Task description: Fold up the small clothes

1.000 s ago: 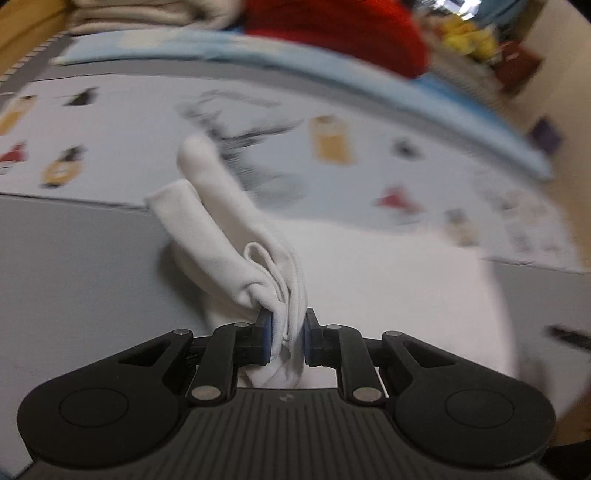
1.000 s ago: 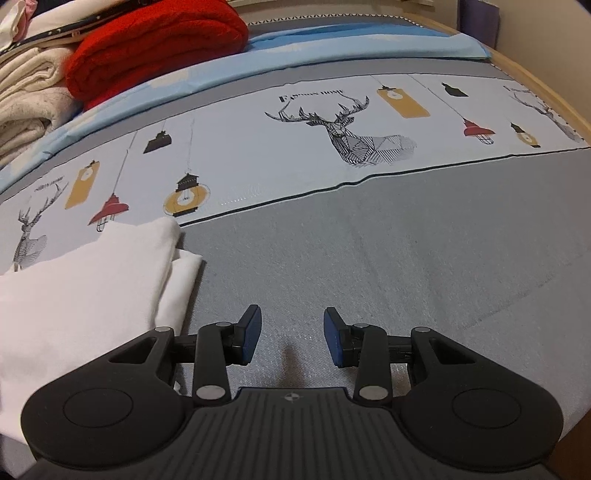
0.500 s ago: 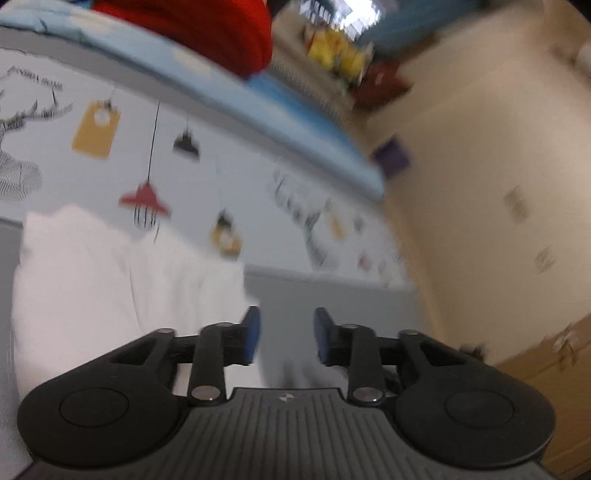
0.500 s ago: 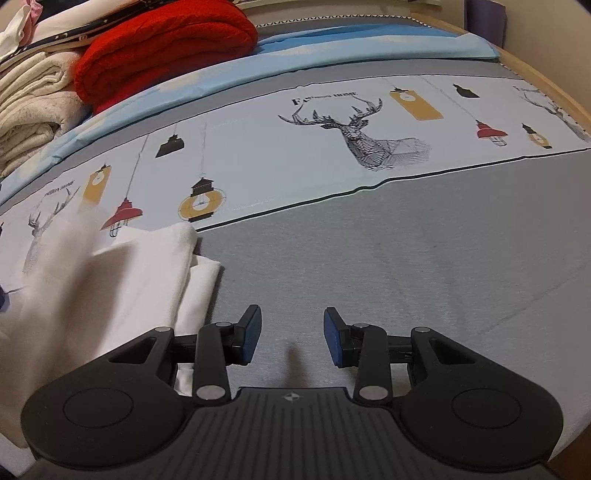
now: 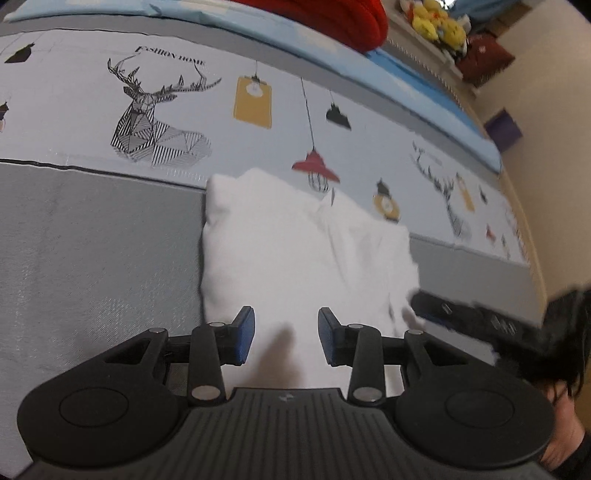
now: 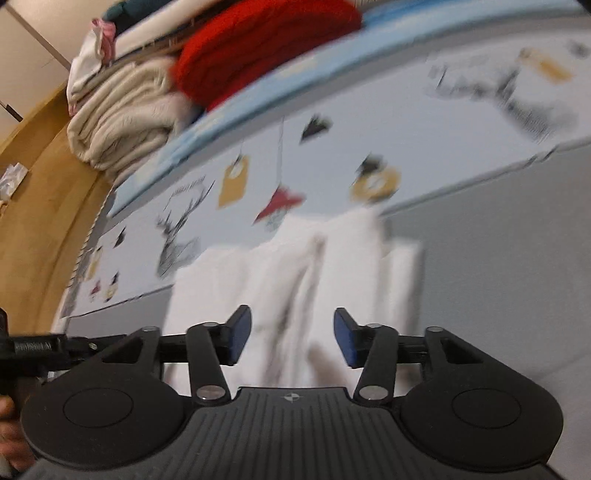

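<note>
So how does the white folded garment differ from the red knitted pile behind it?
The white folded garment lies flat on the grey part of the bedspread, its far edge on the printed band; the red knitted pile sits bulky at the far edge. The white looks smooth, the red coarsely knitted. Both look folded.

Bed (image 5: 92, 258), deer-print sheet; cream wall (image 5: 554, 147); wooden frame (image 6: 40, 206).

A grey bed sheet (image 5: 92, 236) carries a pale printed band with deer and lantern drawings (image 5: 155, 122). Behind it lie a red knitted blanket (image 6: 258, 48), folded cream towels (image 6: 125, 118) and yellow plush toys (image 5: 439, 22).
</note>
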`<state>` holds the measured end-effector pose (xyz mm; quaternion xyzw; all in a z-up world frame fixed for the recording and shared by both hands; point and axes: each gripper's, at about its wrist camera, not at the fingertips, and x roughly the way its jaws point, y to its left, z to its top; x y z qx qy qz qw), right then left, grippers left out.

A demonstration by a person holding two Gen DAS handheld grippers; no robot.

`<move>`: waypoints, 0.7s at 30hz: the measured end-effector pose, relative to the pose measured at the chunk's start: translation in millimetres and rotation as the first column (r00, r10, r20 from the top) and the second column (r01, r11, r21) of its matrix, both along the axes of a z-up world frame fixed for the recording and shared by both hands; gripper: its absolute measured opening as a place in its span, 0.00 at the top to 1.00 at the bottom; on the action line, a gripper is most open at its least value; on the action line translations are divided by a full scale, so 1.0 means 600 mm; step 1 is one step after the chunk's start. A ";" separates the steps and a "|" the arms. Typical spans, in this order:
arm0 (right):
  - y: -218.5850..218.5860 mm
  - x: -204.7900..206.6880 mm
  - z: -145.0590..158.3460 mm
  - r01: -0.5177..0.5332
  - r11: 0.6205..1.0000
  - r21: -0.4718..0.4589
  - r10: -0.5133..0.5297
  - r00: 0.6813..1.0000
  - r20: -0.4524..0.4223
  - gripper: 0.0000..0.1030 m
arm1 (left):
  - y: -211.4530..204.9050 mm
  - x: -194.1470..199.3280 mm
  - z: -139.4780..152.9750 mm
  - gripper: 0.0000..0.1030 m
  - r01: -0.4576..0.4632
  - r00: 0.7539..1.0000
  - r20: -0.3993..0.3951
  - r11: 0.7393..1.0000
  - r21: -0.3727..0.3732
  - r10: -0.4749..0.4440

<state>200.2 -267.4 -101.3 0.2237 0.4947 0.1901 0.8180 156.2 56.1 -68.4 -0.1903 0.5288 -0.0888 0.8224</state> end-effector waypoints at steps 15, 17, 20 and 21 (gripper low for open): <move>0.063 0.014 -0.014 -0.054 0.998 -0.040 0.055 0.998 0.041 0.88 | -0.010 -0.016 0.017 0.60 0.046 0.998 0.029 0.995 0.087 -0.048; 0.043 0.005 0.017 -0.055 0.998 0.040 0.050 0.990 0.135 0.90 | -0.009 -0.017 0.023 0.60 0.038 0.998 0.048 0.997 0.072 -0.041; -0.012 -0.019 0.063 -0.037 0.985 0.167 -0.008 0.965 0.261 0.90 | -0.013 -0.016 0.032 0.60 0.049 0.996 0.077 0.998 0.043 -0.052; -0.028 -0.022 0.068 -0.025 0.989 0.149 -0.018 0.961 0.275 0.90 | -0.016 -0.016 0.033 0.60 0.056 0.995 0.080 0.998 0.039 -0.059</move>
